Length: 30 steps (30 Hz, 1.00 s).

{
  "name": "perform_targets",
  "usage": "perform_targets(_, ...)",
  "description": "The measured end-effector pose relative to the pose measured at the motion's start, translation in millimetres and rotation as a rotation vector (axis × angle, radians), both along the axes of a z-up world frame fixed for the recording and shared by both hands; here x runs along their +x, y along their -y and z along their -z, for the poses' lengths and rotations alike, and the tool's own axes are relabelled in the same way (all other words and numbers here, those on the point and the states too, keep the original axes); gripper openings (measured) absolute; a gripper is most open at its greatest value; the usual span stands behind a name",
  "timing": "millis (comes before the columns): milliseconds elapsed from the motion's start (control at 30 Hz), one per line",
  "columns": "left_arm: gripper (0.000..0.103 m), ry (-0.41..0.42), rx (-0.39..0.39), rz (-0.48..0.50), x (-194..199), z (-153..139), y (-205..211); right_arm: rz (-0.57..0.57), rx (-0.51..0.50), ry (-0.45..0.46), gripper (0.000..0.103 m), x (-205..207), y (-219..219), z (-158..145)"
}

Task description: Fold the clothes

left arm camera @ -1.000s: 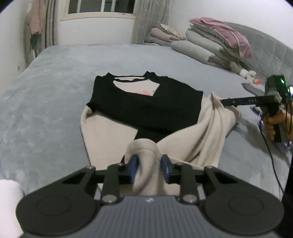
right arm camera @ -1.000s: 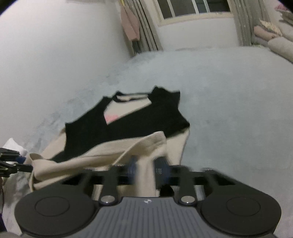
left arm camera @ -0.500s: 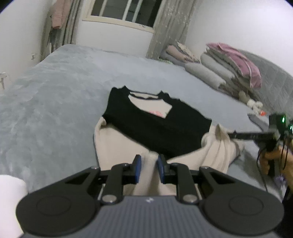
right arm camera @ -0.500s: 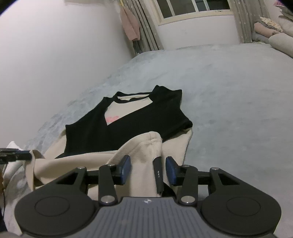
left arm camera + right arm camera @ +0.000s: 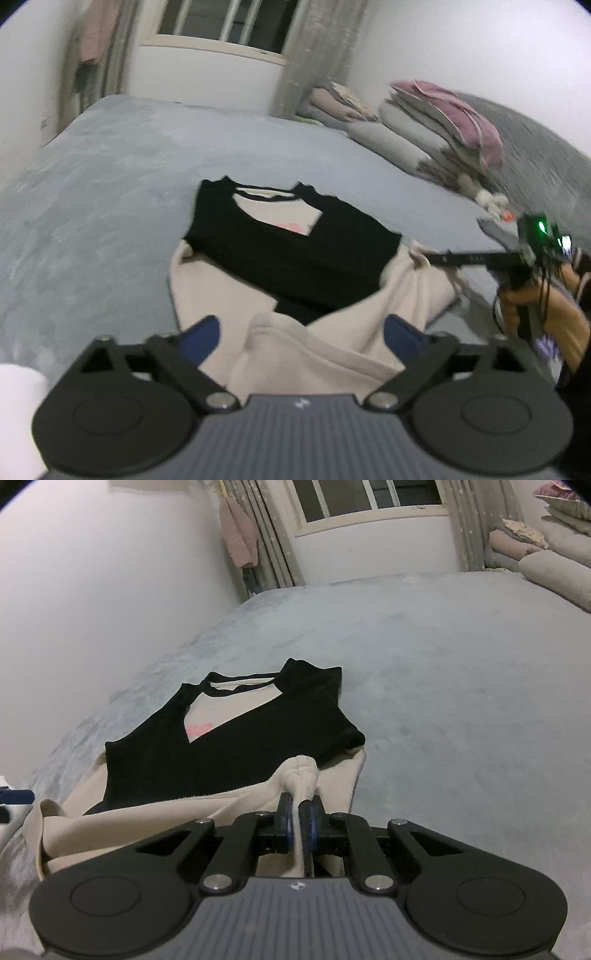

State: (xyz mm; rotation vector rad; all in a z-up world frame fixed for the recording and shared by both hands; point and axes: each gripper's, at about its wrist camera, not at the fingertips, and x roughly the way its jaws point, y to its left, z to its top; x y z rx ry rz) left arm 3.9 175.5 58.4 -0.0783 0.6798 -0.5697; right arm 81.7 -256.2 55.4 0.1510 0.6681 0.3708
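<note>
Shirt (image 5: 295, 254) half-folded on the bed (image 5: 461, 672)
Left gripper (image 5: 301, 334) stood wide open; right gripper (image 5: 300, 825) pinched the beige hem.

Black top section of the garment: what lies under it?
Under the black top section, cream fabric shows through the neckline with a pink mark and spreads below onto the grey bedspread. The rest underneath is covered.

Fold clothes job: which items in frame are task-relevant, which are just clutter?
In play:
black-and-cream garment
left gripper, open over the hem
right gripper, shut on bunched cream fabric

Lying about:
stacked bedding
pink clothing on the wall
curtains
grey bed cover
</note>
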Motion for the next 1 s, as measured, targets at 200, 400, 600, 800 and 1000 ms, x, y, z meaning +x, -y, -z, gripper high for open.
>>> perform_targets(200, 0.076, -0.036, 0.160, 0.039, 4, 21, 22, -0.005, -0.003, -0.010, 0.010, 0, 0, 3)
perform_targets(400, 0.019, -0.036, 0.167, 0.011, 5, 21, 17, 0.004, 0.001, -0.009, 0.010, -1, 0, 3)
perform_targets(600, 0.015, -0.049, -0.090, -0.113, 16, 8, -28, 0.014, 0.016, -0.007, 0.010, -1, 0, 2)
perform_targets(800, 0.043, -0.046, -0.021, -0.082, 17, 11, -19, 0.013, 0.008, -0.010, 0.010, -1, 0, 3)
perform_targets(1000, 0.084, -0.030, 0.047, -0.036, 14, 13, -1, 0.002, 0.003, -0.017, 0.010, -1, -2, 4)
